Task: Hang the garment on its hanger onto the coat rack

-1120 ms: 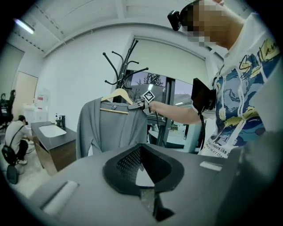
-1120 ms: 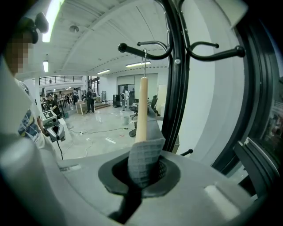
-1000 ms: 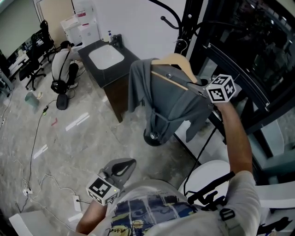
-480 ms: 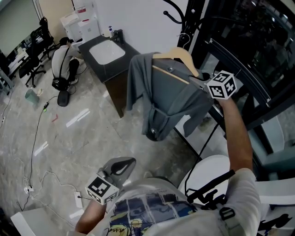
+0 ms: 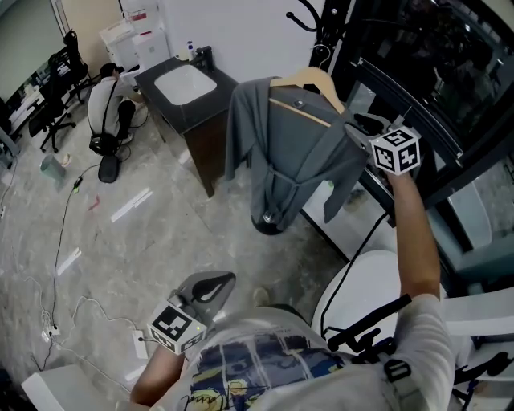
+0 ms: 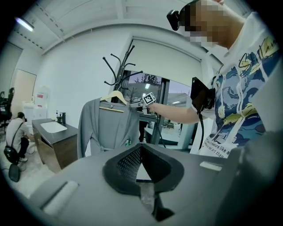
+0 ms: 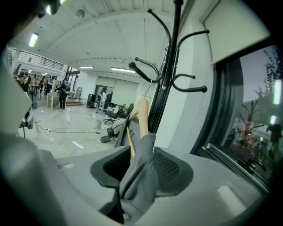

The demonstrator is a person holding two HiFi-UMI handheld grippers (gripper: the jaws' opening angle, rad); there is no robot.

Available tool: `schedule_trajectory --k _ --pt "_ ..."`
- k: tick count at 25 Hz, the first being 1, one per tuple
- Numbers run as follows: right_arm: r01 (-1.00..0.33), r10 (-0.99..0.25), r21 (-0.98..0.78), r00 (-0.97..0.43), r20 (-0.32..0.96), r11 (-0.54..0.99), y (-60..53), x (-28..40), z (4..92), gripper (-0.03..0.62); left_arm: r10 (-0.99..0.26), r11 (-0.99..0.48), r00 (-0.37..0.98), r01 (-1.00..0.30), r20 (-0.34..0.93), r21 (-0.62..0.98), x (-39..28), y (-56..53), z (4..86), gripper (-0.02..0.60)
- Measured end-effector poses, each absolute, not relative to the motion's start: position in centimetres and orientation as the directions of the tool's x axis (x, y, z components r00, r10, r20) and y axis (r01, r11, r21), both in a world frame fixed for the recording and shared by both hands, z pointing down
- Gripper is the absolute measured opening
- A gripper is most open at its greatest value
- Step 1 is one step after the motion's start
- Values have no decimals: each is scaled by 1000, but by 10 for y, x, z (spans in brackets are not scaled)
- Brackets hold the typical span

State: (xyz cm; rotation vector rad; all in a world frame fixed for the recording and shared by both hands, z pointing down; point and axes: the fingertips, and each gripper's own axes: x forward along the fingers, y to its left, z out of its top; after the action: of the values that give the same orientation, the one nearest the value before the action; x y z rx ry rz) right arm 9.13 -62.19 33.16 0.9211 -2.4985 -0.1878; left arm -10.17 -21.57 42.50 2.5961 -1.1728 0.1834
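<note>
A grey garment [image 5: 293, 152] hangs on a wooden hanger [image 5: 309, 80] next to the black coat rack [image 5: 309, 16]. The hanger's wire hook [image 5: 321, 54] is up by the rack's pole; whether it rests on a prong I cannot tell. My right gripper [image 5: 359, 128] is at the garment's right shoulder. Its jaws are opening, and a fold of grey cloth [image 7: 141, 172] lies loosely between them, with the hanger [image 7: 141, 117] beyond. My left gripper [image 5: 210, 290] is low by the person's body, shut and holding nothing. It faces the garment [image 6: 108, 126] from a distance.
A dark cabinet with a white sink [image 5: 186, 84] stands left of the rack. A person sits on the floor [image 5: 108, 104] beyond it, near office chairs. Cables [image 5: 60, 265] run over the marble floor. A black window frame [image 5: 426, 104] and a white stool [image 5: 361, 297] are on the right.
The garment and hanger have moved up and closer to the rack's pole. The right gripper's jaws have come apart around the shoulder. The left gripper has stayed put.
</note>
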Motion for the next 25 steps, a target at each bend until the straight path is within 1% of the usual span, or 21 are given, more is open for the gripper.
schedule_trajectory --k 4,10,13,16,17,21,25 --pt "-641 -726 341 -599 339 688 -583 110 325 160 -696 -651 683 -731 223 204 -108 -189 427 2" --pt "-666 -747 340 -574 335 664 -490 114 345 152 -660 -691 721 -693 213 205 -111 -150 430 2" --pt "-678 -739 294 -601 305 673 -427 105 355 108 -642 -709 737 -676 212 203 -114 -130 432 2" --pt "-686 -732 255 -627 267 681 -364 90 364 19 -637 -715 740 -671 214 194 -119 -111 430 2" --pt "-688 -729 241 -633 260 684 -345 86 369 3 -636 -717 742 -670 213 192 -119 -106 430 2" --pt "-716 -720 127 -646 254 687 -277 82 402 3 -614 -734 759 -650 215 198 -110 -82 439 2" --pt "-729 -709 42 -648 280 683 -212 78 435 3 -586 -755 782 -622 210 207 -99 -64 441 2"
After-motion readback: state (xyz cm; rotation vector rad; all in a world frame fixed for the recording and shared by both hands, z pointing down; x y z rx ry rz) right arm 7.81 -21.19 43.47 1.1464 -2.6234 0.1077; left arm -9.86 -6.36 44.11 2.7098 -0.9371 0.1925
